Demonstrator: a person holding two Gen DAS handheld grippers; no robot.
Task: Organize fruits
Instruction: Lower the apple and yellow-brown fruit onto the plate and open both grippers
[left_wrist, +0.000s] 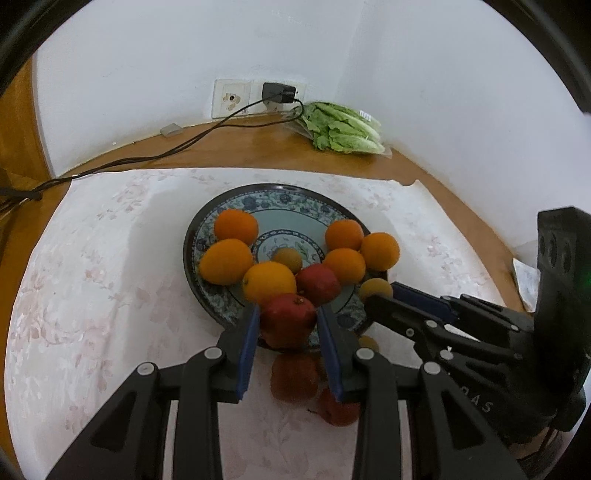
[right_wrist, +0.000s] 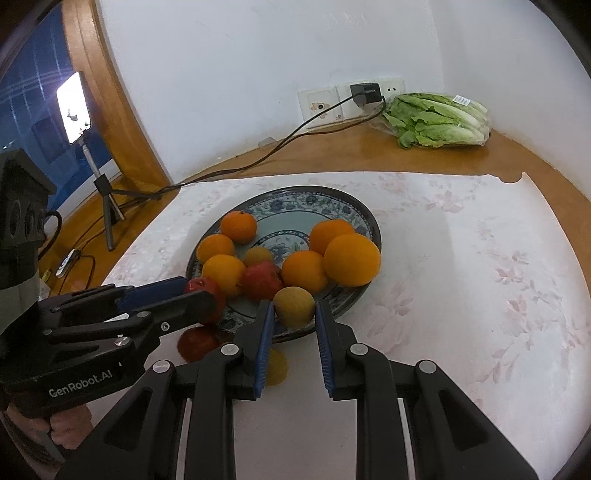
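A blue-patterned plate (left_wrist: 284, 201) (right_wrist: 325, 201) holds several oranges (left_wrist: 236, 227) (right_wrist: 351, 258), a red apple (left_wrist: 317, 284) (right_wrist: 260, 280) and a small yellow fruit (left_wrist: 289, 258) (right_wrist: 257, 254). My left gripper (left_wrist: 287, 317) (right_wrist: 192, 293) is shut on a second red apple (left_wrist: 288, 321) (right_wrist: 201, 286) over the plate's near rim. My right gripper (right_wrist: 294, 308) (left_wrist: 380, 293) is shut on a yellowish fruit (right_wrist: 294, 306) (left_wrist: 375, 290) at the plate's near rim. More red apples (left_wrist: 295, 376) (right_wrist: 197, 341) and a yellow fruit (right_wrist: 276, 365) lie on the cloth below the grippers.
A pale floral cloth (left_wrist: 110, 277) (right_wrist: 480, 277) covers the wooden table. A bagged lettuce (left_wrist: 343, 127) (right_wrist: 439, 120) lies by the wall. A charger (left_wrist: 277, 92) (right_wrist: 365, 94) sits in the wall socket, its cable running left. A phone on a tripod (right_wrist: 74, 107) stands at the left.
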